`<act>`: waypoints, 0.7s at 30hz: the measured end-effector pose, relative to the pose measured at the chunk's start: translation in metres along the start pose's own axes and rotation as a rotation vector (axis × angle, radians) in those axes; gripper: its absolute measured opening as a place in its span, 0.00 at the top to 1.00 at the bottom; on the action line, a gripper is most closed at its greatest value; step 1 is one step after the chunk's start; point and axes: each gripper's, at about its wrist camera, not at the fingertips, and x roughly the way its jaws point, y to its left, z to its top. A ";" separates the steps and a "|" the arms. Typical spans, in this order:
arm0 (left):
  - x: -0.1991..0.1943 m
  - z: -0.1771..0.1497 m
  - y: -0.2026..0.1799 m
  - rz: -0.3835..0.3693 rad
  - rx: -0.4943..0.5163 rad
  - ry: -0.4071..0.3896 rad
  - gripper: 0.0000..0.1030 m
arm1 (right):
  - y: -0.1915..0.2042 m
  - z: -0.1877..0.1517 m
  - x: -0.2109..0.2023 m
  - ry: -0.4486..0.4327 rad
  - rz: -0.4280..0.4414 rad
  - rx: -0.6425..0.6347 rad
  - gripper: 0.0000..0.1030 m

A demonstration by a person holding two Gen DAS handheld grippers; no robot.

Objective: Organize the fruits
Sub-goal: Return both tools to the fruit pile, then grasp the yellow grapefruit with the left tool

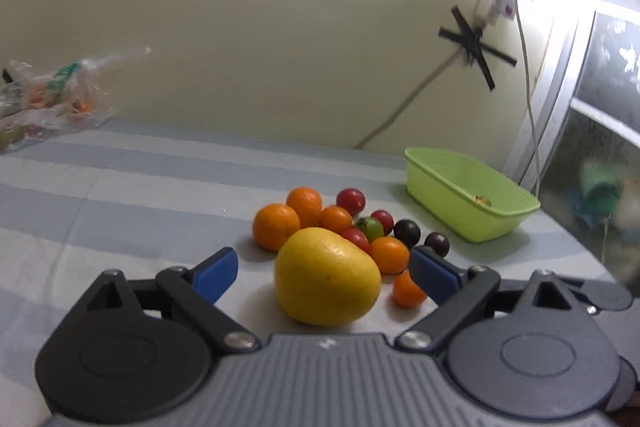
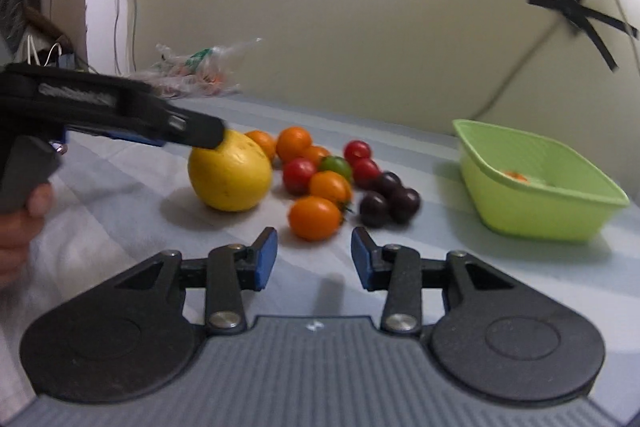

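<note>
A big yellow citrus [image 1: 326,277] lies on the striped cloth between the wide-open blue fingers of my left gripper [image 1: 324,273], not touched by either pad. Behind it lies a pile of small oranges [image 1: 276,231], red tomatoes [image 1: 351,200], a green tomato [image 1: 370,227] and dark plums [image 1: 407,231]. In the right wrist view my right gripper [image 2: 314,261] is open and empty, just short of an orange tomato [image 2: 315,218]. The yellow citrus [image 2: 230,177] sits left of it under the left gripper [image 2: 200,135]. A green basket [image 2: 532,183] at right holds one small fruit [image 2: 516,175].
The green basket [image 1: 468,197] stands at the cloth's far right near the wall. A clear plastic bag [image 1: 52,95] with produce lies at the far left. Cables hang down the wall at right. A hand [image 2: 20,227] holds the left gripper's grip.
</note>
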 end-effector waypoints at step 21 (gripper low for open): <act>-0.014 -0.034 -0.013 -0.068 -0.050 0.109 0.36 | -0.016 -0.017 -0.022 0.039 0.068 0.076 0.71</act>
